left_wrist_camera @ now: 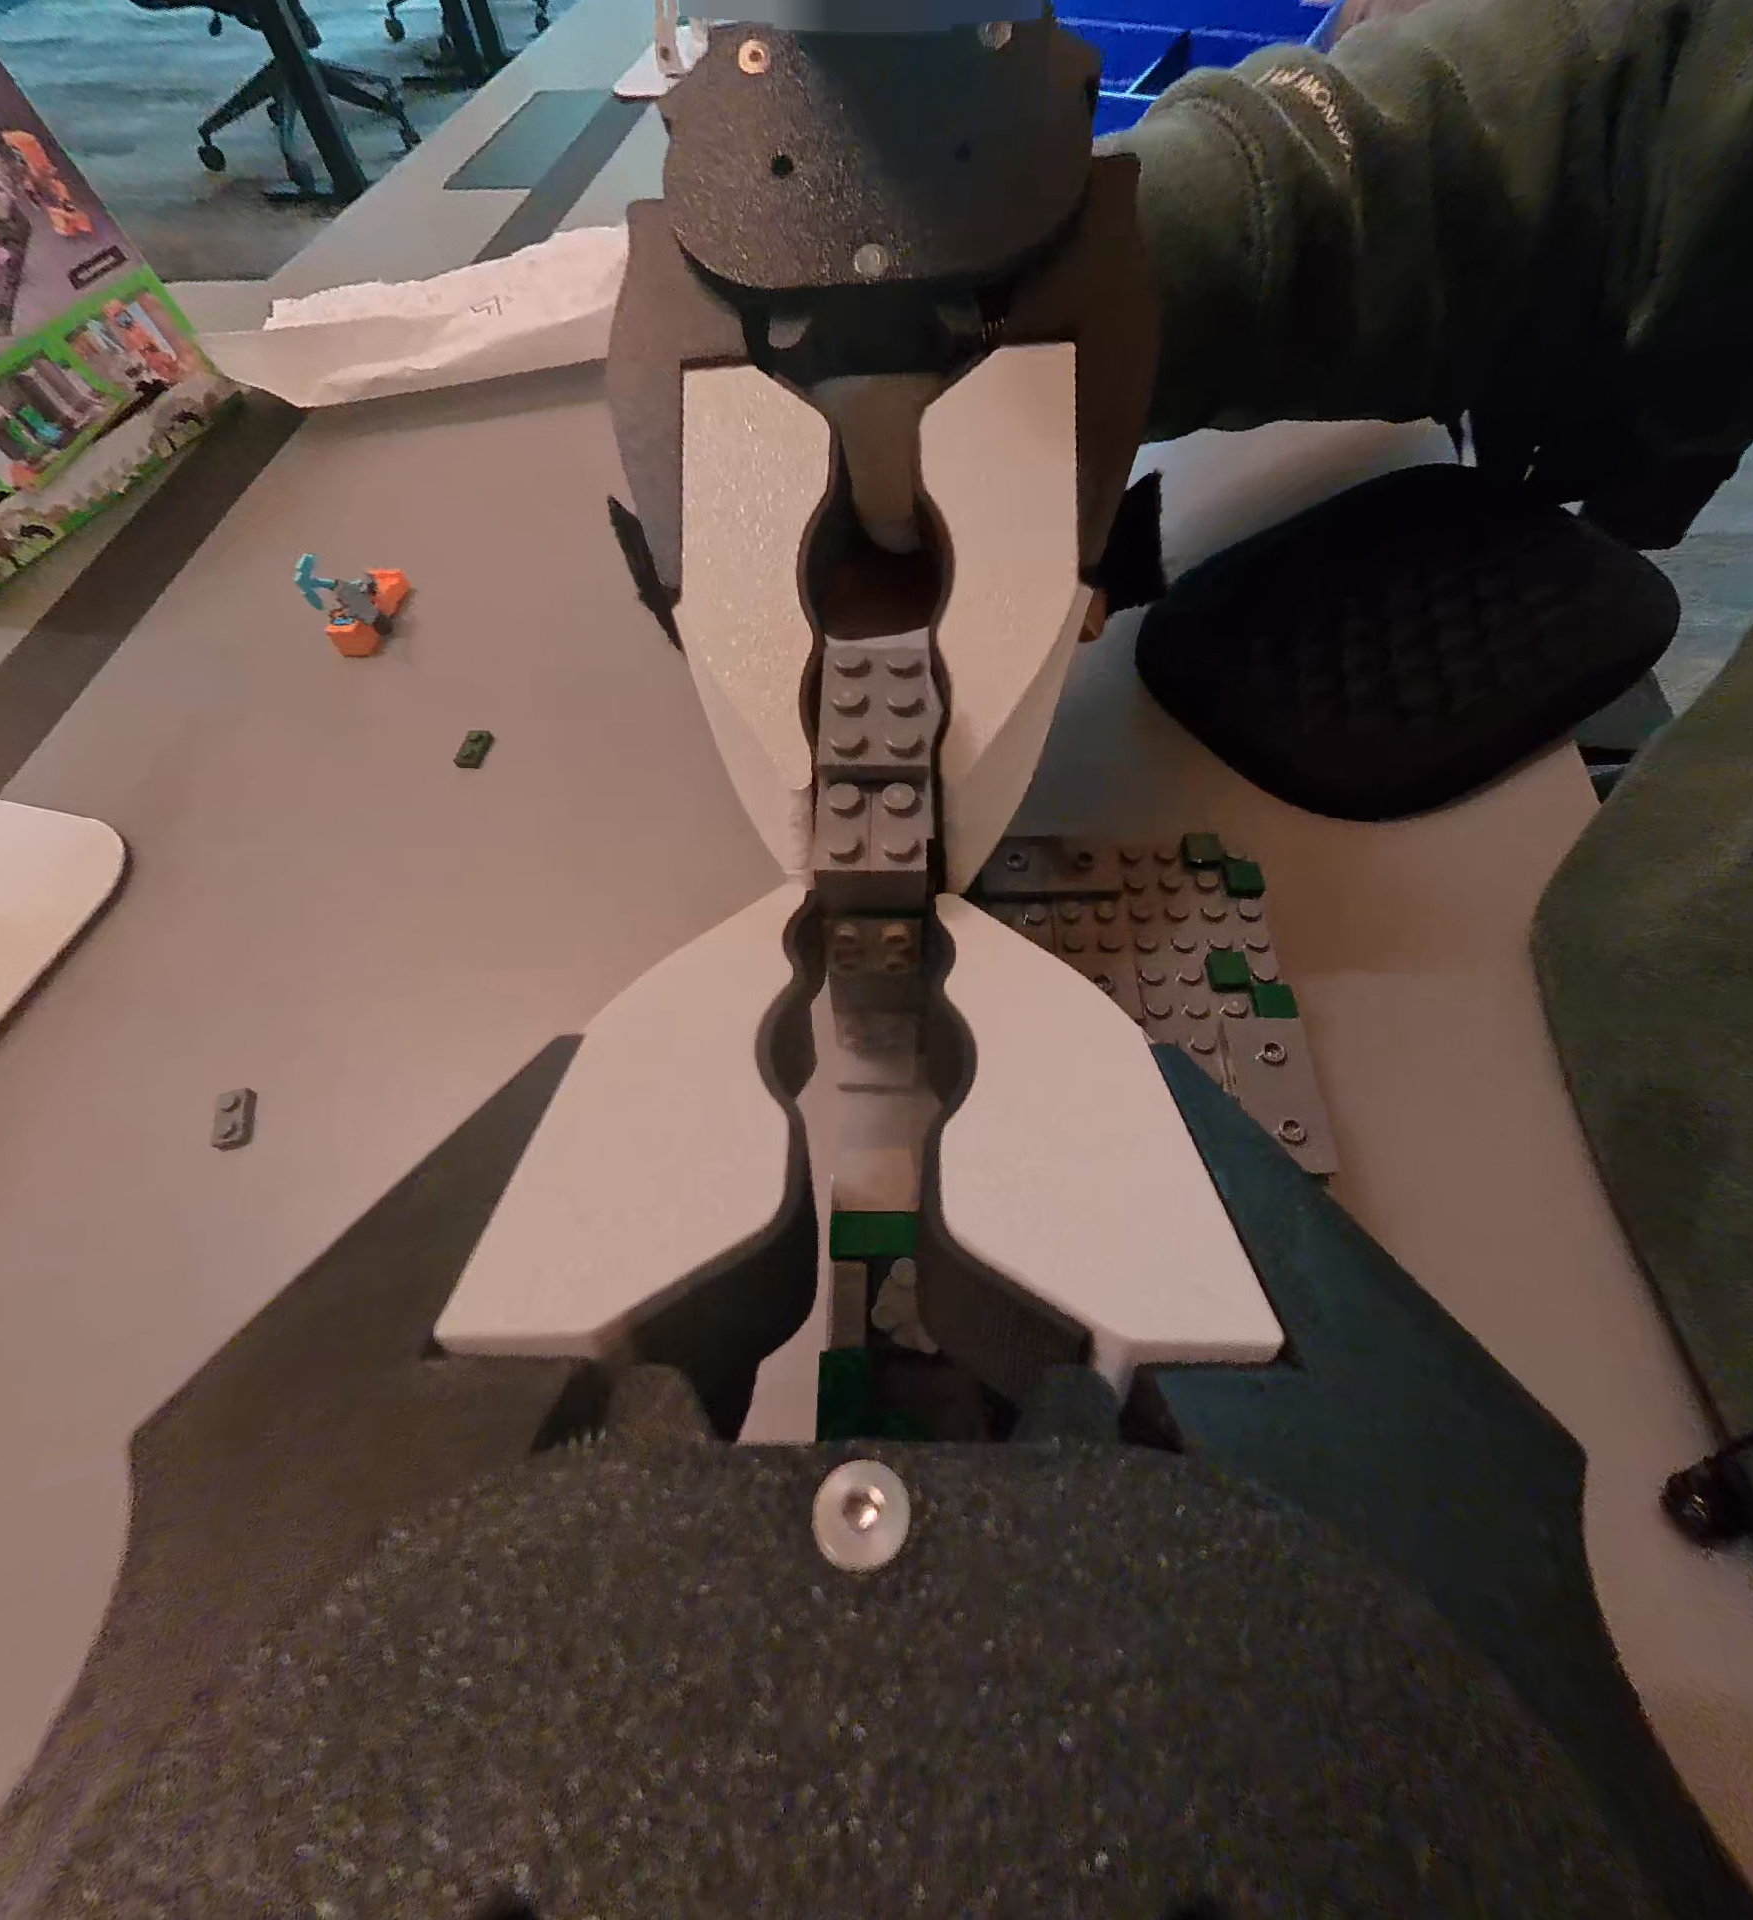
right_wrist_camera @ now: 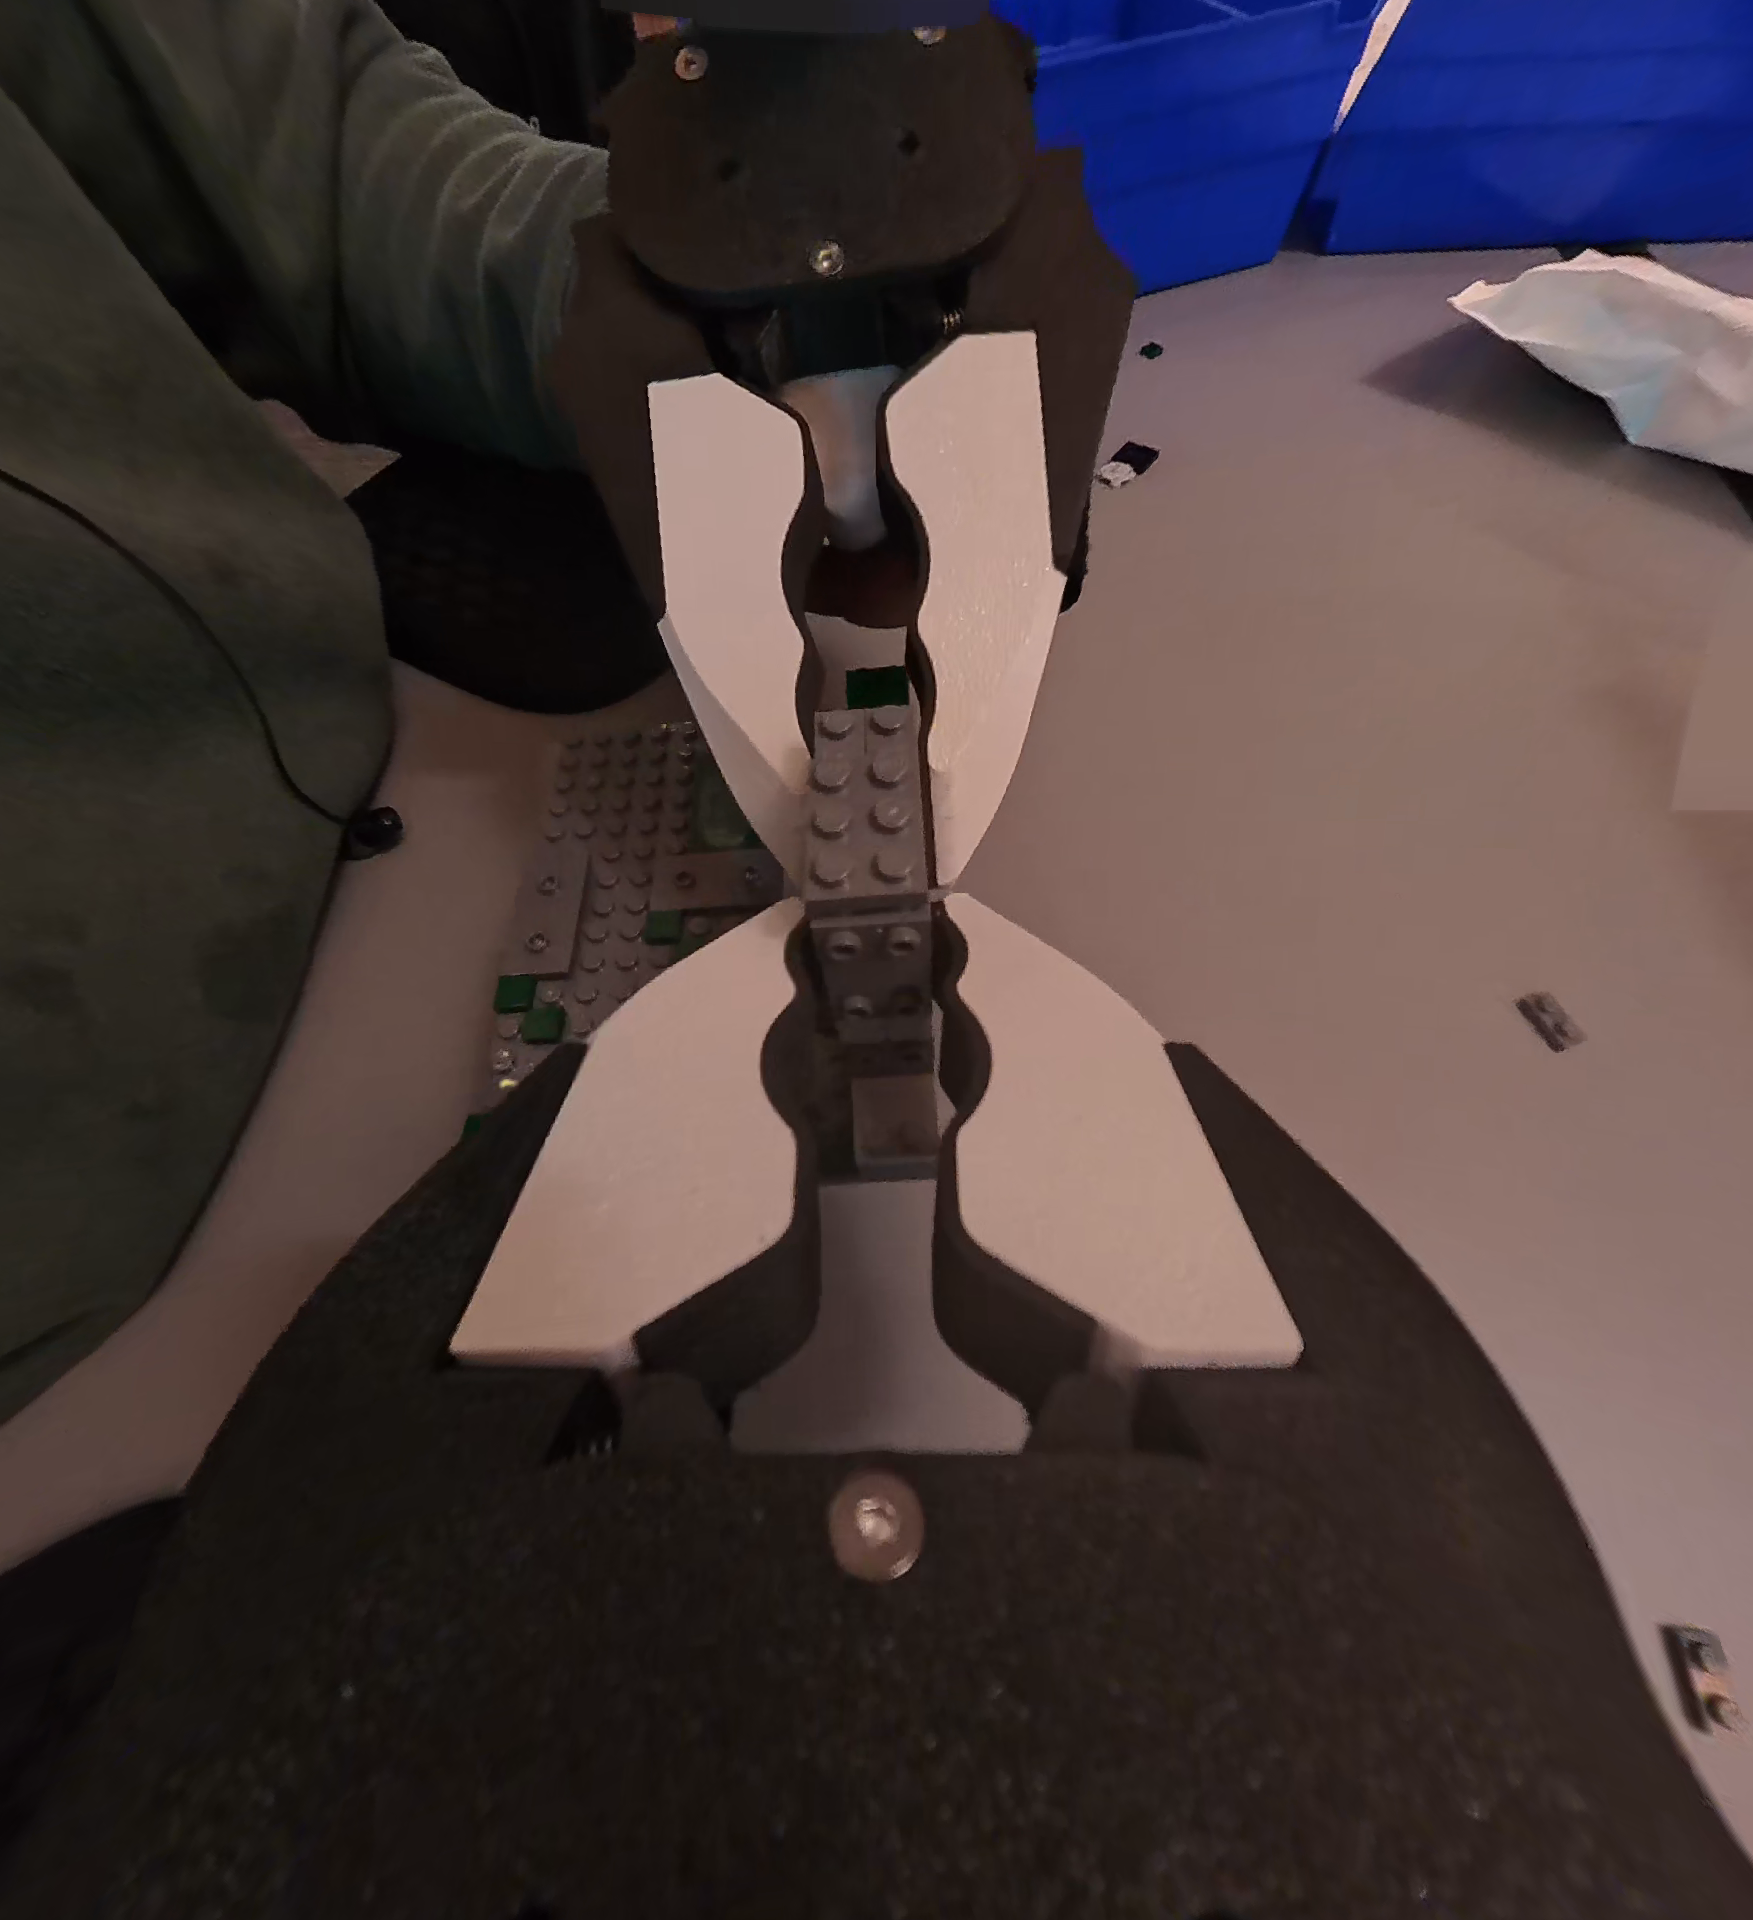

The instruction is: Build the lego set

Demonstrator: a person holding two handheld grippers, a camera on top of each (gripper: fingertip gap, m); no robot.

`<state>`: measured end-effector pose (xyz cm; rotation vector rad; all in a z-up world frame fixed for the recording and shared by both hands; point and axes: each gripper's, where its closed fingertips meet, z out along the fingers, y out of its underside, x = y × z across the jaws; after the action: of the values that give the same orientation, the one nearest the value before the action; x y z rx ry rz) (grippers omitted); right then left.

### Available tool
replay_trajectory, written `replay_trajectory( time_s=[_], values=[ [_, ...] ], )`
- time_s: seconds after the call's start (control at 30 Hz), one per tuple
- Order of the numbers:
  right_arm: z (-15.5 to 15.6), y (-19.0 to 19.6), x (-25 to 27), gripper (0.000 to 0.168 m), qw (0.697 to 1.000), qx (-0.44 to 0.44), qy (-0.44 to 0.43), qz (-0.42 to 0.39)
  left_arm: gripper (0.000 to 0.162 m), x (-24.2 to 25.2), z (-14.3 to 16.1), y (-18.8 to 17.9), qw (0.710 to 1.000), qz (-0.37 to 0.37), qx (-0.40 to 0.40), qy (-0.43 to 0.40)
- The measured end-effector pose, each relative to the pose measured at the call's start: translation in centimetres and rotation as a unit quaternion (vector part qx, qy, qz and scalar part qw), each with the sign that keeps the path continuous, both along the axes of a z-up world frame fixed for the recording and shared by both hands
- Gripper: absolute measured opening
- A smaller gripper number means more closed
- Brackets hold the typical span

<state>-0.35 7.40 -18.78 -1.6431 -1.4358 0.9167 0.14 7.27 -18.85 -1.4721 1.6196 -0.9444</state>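
My two grippers meet tip to tip above the table's near edge. A grey brick stack (left_wrist_camera: pixel 874 821) spans both sets of jaws. My left gripper (left_wrist_camera: pixel 872 906) is shut on its near end. My right gripper (left_wrist_camera: pixel 877 868), facing it, is shut on the far stepped end. In the right wrist view my right gripper (right_wrist_camera: pixel 867 920) clamps the lower grey bricks, and my left gripper (right_wrist_camera: pixel 867 883) clamps the studded top of the stack (right_wrist_camera: pixel 859 810). A grey studded baseplate (left_wrist_camera: pixel 1189 935) with green tiles lies on the table under and beside the grippers; it also shows in the right wrist view (right_wrist_camera: pixel 612 821).
A set box (left_wrist_camera: pixel 30 416) stands at the far left, with a small orange figure (left_wrist_camera: pixel 363 603), a dark green plate (left_wrist_camera: pixel 474 748) and a grey plate (left_wrist_camera: pixel 233 1117) loose nearby. Blue bins (right_wrist_camera: pixel 1474 125), a white bag (right_wrist_camera: pixel 1661 353) and small grey pieces (right_wrist_camera: pixel 1549 1020) lie on the right. A black chair seat (left_wrist_camera: pixel 1402 644) sits by the table edge. My two grippers' fingertips are within a few centimetres of each other.
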Motion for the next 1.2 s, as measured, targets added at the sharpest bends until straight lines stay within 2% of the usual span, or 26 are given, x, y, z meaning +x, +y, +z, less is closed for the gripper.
replay_trajectory(
  time_s=[0.17, 0.3, 0.43, 0.63, 0.83, 1.03, 1.2],
  values=[
    [-0.2, -0.9, 0.8, 0.04, 0.999, -0.042, -0.014, 0.019, 0.017, -0.6, -1.3, -0.8, 0.999, -0.019, -0.005, 0.03],
    [-0.4, -2.5, 1.7, 0.055, 0.985, -0.159, -0.041, 0.05, 0.017, -0.9, -1.9, -2.2, 0.997, -0.053, -0.002, 0.047],
    [-0.5, -4.8, 1.4, 0.069, 0.951, -0.289, -0.062, 0.088, 0.017, -0.9, -1.8, -3.8, 0.993, -0.104, 0.007, 0.063],
    [-0.3, -6.0, 0.3, 0.075, 0.886, -0.45, -0.052, 0.099, 0.017, -1.5, -1.2, -5.3, 0.978, -0.188, 0.021, 0.084],
    [-1.0, -6.9, -0.6, 0.089, 0.852, -0.509, -0.051, 0.112, 0.017, -1.7, -0.6, -6.0, 0.968, -0.234, 0.025, 0.088],
    [-0.8, -7.6, -1.4, 0.092, 0.83, -0.541, -0.035, 0.13, 0.017, -1.6, -0.5, -6.5, 0.962, -0.254, 0.031, 0.091],
    [-0.9, -8.1, -1.6, 0.092, 0.823, -0.549, -0.031, 0.139, 0.017, -1.5, -0.6, -6.6, 0.961, -0.258, 0.029, 0.092]
  ],
)
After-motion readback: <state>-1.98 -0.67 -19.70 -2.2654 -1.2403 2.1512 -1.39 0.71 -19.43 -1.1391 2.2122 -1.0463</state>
